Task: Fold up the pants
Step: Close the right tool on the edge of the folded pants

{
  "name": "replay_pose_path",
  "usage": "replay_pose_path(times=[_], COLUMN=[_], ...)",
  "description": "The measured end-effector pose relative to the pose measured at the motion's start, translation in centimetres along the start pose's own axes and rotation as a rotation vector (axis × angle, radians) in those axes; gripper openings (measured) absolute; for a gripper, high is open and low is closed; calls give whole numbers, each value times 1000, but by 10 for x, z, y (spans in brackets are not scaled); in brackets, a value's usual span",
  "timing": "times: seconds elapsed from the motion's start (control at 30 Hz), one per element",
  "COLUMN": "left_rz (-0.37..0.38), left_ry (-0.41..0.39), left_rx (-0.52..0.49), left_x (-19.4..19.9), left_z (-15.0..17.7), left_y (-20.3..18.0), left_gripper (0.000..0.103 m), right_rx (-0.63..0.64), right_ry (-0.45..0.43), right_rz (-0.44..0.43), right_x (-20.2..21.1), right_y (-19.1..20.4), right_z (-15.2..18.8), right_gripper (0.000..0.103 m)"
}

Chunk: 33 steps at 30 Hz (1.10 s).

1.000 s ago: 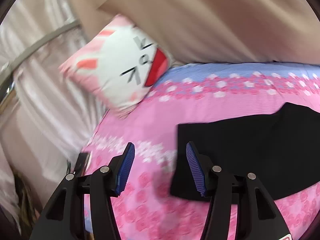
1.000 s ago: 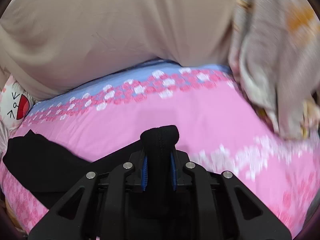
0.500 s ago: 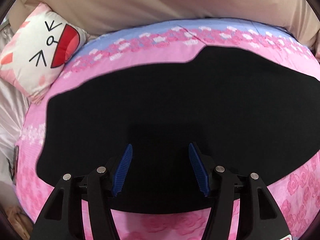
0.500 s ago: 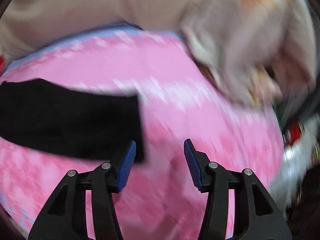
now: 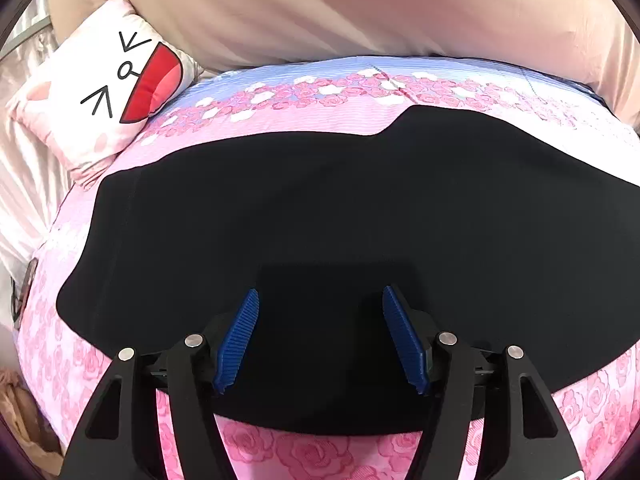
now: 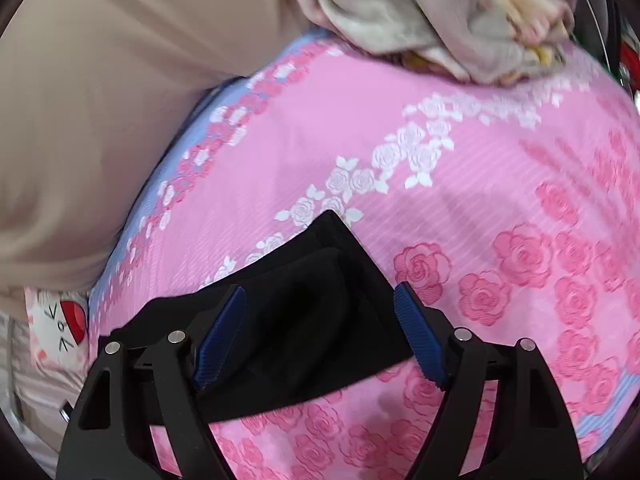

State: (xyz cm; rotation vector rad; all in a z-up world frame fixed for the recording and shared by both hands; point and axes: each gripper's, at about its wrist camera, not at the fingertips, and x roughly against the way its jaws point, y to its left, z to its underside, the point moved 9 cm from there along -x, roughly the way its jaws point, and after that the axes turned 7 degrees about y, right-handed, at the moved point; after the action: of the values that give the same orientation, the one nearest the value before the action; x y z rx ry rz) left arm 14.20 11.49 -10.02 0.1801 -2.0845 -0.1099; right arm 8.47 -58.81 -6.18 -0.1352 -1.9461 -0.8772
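Note:
The black pants [image 5: 320,208] lie flat across the pink rose-print bed cover [image 5: 280,120], stretching left to right. My left gripper [image 5: 320,340] is open and empty, hovering over the near middle of the pants. In the right wrist view one end of the pants [image 6: 316,304] lies on the cover with a folded ridge in the cloth. My right gripper [image 6: 320,336] is open right over that end, its blue pads [image 6: 420,340] to either side of the cloth, not pinching it.
A white and pink cartoon-face pillow [image 5: 108,92] sits at the far left of the bed. A beige padded headboard [image 5: 360,8] runs along the back. A crumpled beige blanket [image 6: 440,20] lies at the far right end of the bed.
My right gripper opened and let go of the pants end, swung away, and now hovers over that end again. My left gripper moved right from the pants' left edge to above their middle.

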Motion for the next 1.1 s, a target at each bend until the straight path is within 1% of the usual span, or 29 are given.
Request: replay_pose_path(times=[0.03,0.07,0.13,0.17,0.23,0.27,0.3,0.33,0.37,0.4,0.43,0.47,0.5,0.53,0.57,0.6,0.63,0.67,0.7,0.77,0.8,0.83,0.9,0.93,0.97,1.0,1.03,1.07,1.1], left_rz=[2,3,3,1,3,7,11,14,16,20,23,29,37,46,50,50,49,44,41,34,34,37,46,55,62,64,64,63,62], left_ry=[-2,-4,-10,-13,-17,-20,-24,-27,-31,-37,-40,-41,-40,-38,-36,-35,-35,-34,-34,-33,-33,-33,-32,-31,-31,-31,-31,-31,-30], left_rx=[4,10,21,25,34,38,42,46,51,56,58,61,66,71,72,70,68,65,64,64,66,69,79,86,91,94,94,94,93], left_x=[0,-1,-2,-3,-3,-3,-3,-3,-2,-2,-2,-2,-2,-2,-3,-3,-4,-4,-5,-5,-6,-6,-6,-7,-7,-7,-7,-7,-7], left_z=[1,1,2,2,2,2,3,3,4,5,6,6,6,6,5,5,5,4,4,3,3,3,4,4,4,4,4,4,4], left_y=[1,1,2,2,3,3,4,4,4,4,4,5,5,5,5,5,5,4,4,3,4,4,5,6,7,7,6,7,6], left_gripper=[63,64,65,66,67,67,68,68,68,68,68,68,68,68,69,69,69,70,71,73,74,74,76,76,76,76,76,76,76], right_rx=[-2,-1,36,77,225,387,501,638,736,782,822,824,802,765,719,655,597,523,471,414,402,388,349,346,348,349,354,379,414], right_ry=[13,25,17,-4,-99,-209,-281,-354,-381,-374,-313,-259,-170,-104,-56,-31,-90,-115,-136,-212,-219,-208,-165,-152,-129,-100,-61,-17,-29], right_rz=[-18,-37,-4,23,34,34,69,145,172,185,207,227,292,352,411,437,384,338,302,178,124,94,48,69,128,155,156,167,217], right_x=[-3,-8,-13,-10,14,41,58,73,77,76,65,57,41,30,23,21,32,42,50,65,66,60,41,29,11,-2,-15,-31,-34], right_y=[2,7,19,27,61,94,111,127,131,126,107,92,59,29,1,-27,-30,-31,-29,-6,5,15,29,31,29,26,23,26,27], right_z=[2,4,1,-4,-16,-17,-12,-3,10,20,37,46,60,71,81,91,91,89,86,70,62,54,38,31,20,16,14,15,15], right_gripper=[66,40,12,8,8,8,8,8,8,9,10,12,12,19,22,22,26,35,40,55,58,61,61,61,61,61,51,24,21])
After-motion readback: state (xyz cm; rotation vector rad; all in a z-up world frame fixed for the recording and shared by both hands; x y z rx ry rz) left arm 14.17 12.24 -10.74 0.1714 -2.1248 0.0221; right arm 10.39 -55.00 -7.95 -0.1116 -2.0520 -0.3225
